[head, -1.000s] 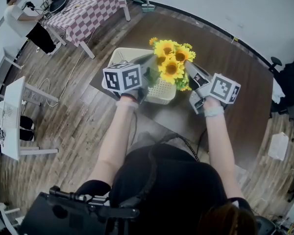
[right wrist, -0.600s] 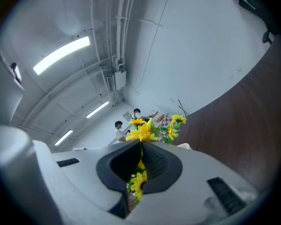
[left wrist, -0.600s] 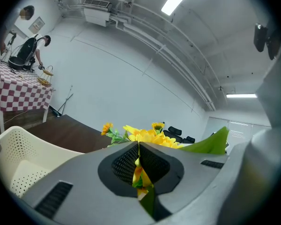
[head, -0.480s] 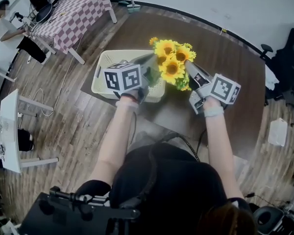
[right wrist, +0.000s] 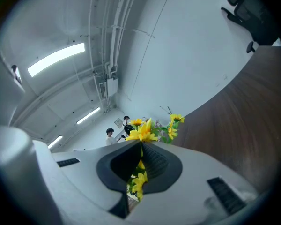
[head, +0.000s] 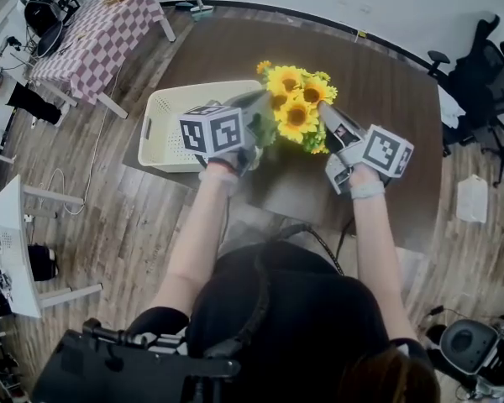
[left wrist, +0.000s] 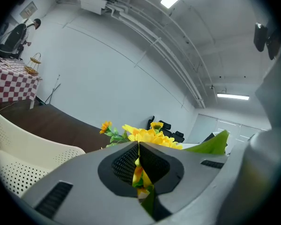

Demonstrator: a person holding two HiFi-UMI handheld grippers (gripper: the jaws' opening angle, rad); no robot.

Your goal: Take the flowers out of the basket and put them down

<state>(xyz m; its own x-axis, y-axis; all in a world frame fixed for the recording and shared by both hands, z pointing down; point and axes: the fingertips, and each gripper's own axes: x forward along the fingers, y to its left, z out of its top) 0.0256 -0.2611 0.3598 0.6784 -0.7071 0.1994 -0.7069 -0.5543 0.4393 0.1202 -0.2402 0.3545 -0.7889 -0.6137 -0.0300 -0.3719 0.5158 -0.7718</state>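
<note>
Head view: flowers (head: 296,107) raised over the table (head: 386,82), beside the basket (head: 164,133); left gripper view: my left gripper (left wrist: 138,172) clamps the bunch; right gripper view: right gripper (right wrist: 140,175) likewise, and I judge it light, floppy, best pinched at the stems

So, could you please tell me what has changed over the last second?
The flowers have been carried to the person's right, away from the basket. A second ago they hung over its right end; now they are clear of it, above the dark table. Nothing was taken hold of or let go. The left gripper and right gripper stay shut on the flowers, and the basket sits where it was.
</note>
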